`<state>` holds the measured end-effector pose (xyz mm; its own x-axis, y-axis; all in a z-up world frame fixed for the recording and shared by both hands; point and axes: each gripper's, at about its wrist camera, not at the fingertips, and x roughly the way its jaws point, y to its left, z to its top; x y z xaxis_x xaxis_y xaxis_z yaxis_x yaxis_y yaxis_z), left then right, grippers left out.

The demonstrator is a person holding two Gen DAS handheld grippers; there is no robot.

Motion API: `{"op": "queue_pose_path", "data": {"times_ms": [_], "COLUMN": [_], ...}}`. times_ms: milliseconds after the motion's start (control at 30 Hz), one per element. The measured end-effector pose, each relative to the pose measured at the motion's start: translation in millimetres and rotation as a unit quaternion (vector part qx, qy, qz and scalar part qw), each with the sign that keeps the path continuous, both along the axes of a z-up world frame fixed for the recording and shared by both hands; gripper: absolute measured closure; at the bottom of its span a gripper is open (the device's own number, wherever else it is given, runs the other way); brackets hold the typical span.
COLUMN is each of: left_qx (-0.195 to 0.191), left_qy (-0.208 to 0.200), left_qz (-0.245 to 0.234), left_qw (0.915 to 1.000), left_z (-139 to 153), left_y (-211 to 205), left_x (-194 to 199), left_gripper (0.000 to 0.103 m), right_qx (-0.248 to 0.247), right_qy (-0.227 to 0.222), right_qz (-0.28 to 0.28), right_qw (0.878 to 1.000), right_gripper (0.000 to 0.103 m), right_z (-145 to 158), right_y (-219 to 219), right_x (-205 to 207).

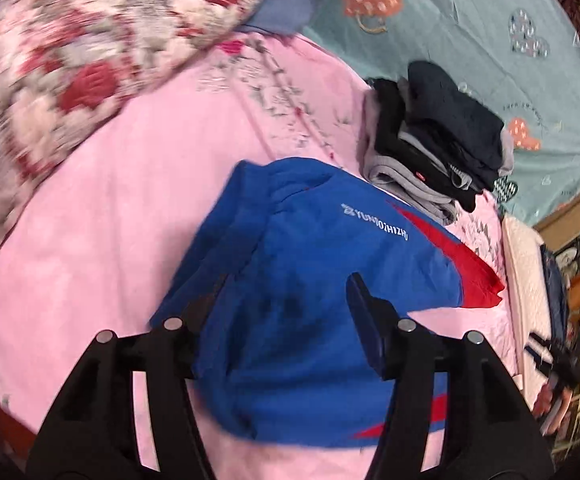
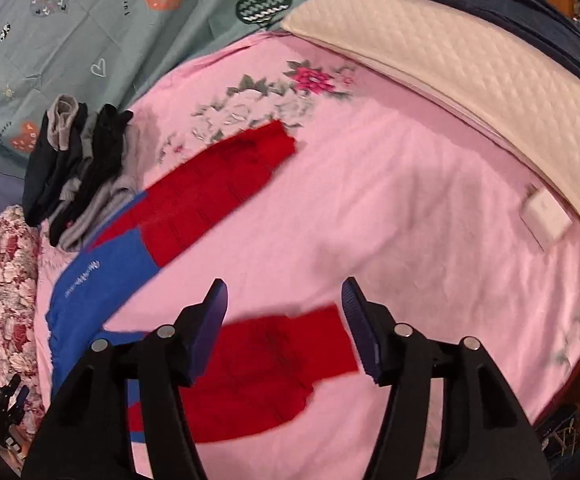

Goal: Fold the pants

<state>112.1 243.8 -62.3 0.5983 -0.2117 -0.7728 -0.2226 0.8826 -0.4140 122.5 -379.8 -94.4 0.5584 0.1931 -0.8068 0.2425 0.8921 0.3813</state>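
The left gripper has its two fingers spread wide apart, holding nothing, poised over the blue upper part of the pants. The right gripper likewise has its fingers wide apart and empty, above the red end of one pant leg.

The pants are blue with red lower legs and white lettering near the waist. They lie spread on a pink bedsheet printed with flowers. In the right wrist view the two legs are splayed apart: the other red leg stretches away toward a floral print on the sheet.

Just beside the pants, at the far edge of the pink sheet, sits a pile of folded dark and grey clothes. Beyond it lies a teal quilt with heart patterns. A red and white flowered pillow rests at one side of the bed, and a cream quilted pad runs along the other.
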Motion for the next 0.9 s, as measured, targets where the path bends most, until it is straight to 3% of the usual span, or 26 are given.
{"op": "queue_pose_path", "data": {"times_ms": [67, 167, 267, 367, 400, 467, 600, 767, 900], "left_qx": [-0.012, -0.004, -0.010, -0.022, -0.024, -0.019, 0.002, -0.027, -0.010], "left_qy": [0.024, 0.073, 0.102, 0.116, 0.122, 0.126, 0.133, 0.132, 0.135], "left_qz": [-0.024, -0.035, -0.035, -0.030, -0.027, -0.023, -0.022, -0.015, -0.036], "left_qw": [0.9993, 0.9967, 0.9941, 0.9926, 0.9919, 0.9916, 0.9909, 0.9907, 0.9901], "left_z": [-15.0, -46.1, -67.4, -80.4, -83.8, -84.6, -84.1, -88.6, -88.2], "left_y": [-7.9, -17.3, -18.1, -15.5, -13.9, -15.0, -14.2, -2.8, -7.2], "left_x": [33.7, 72.0, 88.8, 100.9, 104.7, 109.5, 110.0, 113.1, 119.1], "left_gripper": [0.045, 0.051, 0.054, 0.056, 0.059, 0.063, 0.076, 0.078, 0.078], "right_qx": [0.035, 0.047, 0.085, 0.077, 0.074, 0.053, 0.035, 0.021, 0.003], "right_qy": [-0.005, 0.029, 0.054, 0.077, 0.084, 0.096, 0.087, 0.068, 0.102], "right_qz": [0.020, 0.009, 0.009, 0.009, 0.010, 0.014, -0.002, -0.006, 0.001], "right_qw": [0.999, 0.998, 0.995, 0.994, 0.994, 0.994, 0.996, 0.997, 0.995], "right_gripper": [0.043, 0.043, 0.043, 0.048, 0.055, 0.099, 0.101, 0.102, 0.100], "right_z": [-5.9, -30.5, -54.9, -73.3, -79.2, -86.4, -76.7, -53.9, -78.9], "right_y": [0.7, 8.4, 11.2, 16.0, 17.9, 21.7, 17.5, 15.2, 20.6], "right_x": [48.6, 117.8, 151.8, 173.7, 176.0, 174.9, 156.1, 114.6, 119.3]}}
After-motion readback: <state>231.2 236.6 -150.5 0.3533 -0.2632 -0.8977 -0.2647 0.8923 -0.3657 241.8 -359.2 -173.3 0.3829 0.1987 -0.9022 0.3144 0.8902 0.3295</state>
